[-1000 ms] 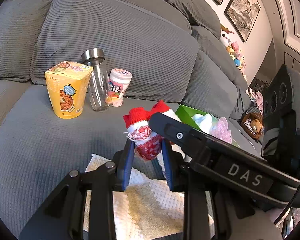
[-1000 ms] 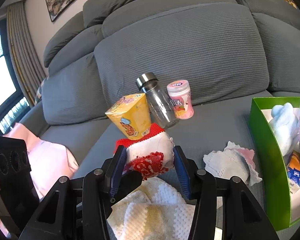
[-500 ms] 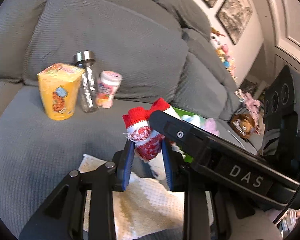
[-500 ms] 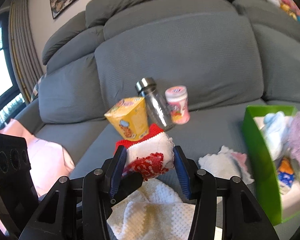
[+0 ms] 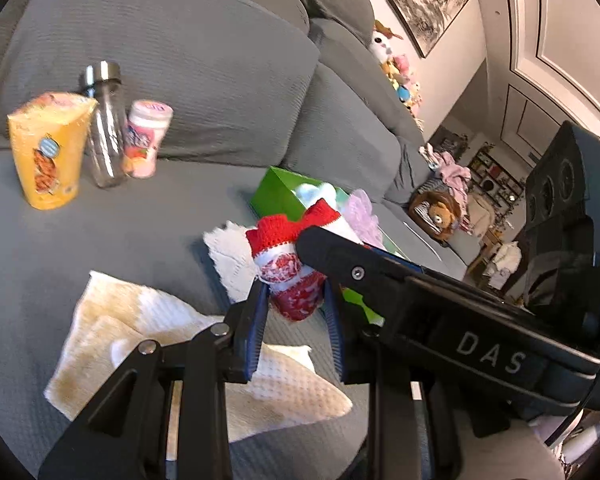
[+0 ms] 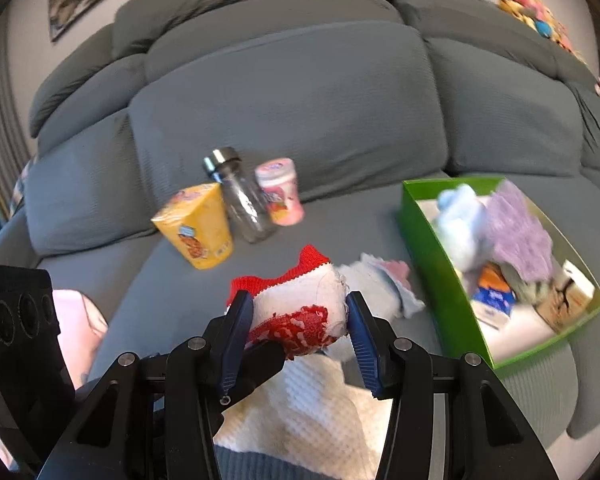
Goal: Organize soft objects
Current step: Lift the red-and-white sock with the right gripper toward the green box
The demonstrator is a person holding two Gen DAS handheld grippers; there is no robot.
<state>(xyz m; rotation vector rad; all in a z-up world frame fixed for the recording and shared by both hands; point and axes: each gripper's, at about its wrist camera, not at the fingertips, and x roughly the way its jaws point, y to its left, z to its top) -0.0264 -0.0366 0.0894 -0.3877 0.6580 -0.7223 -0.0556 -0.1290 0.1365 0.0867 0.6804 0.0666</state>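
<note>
Both grippers are shut on one rolled red-and-white sock (image 5: 290,276), held above the sofa seat; it also shows in the right wrist view (image 6: 300,312). My left gripper (image 5: 294,300) pinches its lower red part. My right gripper (image 6: 300,320) squeezes its white middle, and its black body crosses the left wrist view. A green box (image 6: 416,220) with blue, purple and other soft items sits to the right; it also shows in the left wrist view (image 5: 278,194). A cream waffle towel (image 5: 112,332) lies under the grippers. A small white cloth (image 6: 384,280) lies beside the box.
A yellow noodle cup (image 6: 198,230), a glass bottle with a metal cap (image 6: 242,200) and a pink canister (image 6: 280,192) stand against the grey back cushion. A pink cloth (image 6: 78,320) lies at the left. Plush toys (image 5: 396,72) sit on the far sofa back.
Both grippers, still holding the sock, have moved right toward the green box. The cup, bottle and canister have slid left in view, and the box has come closer.
</note>
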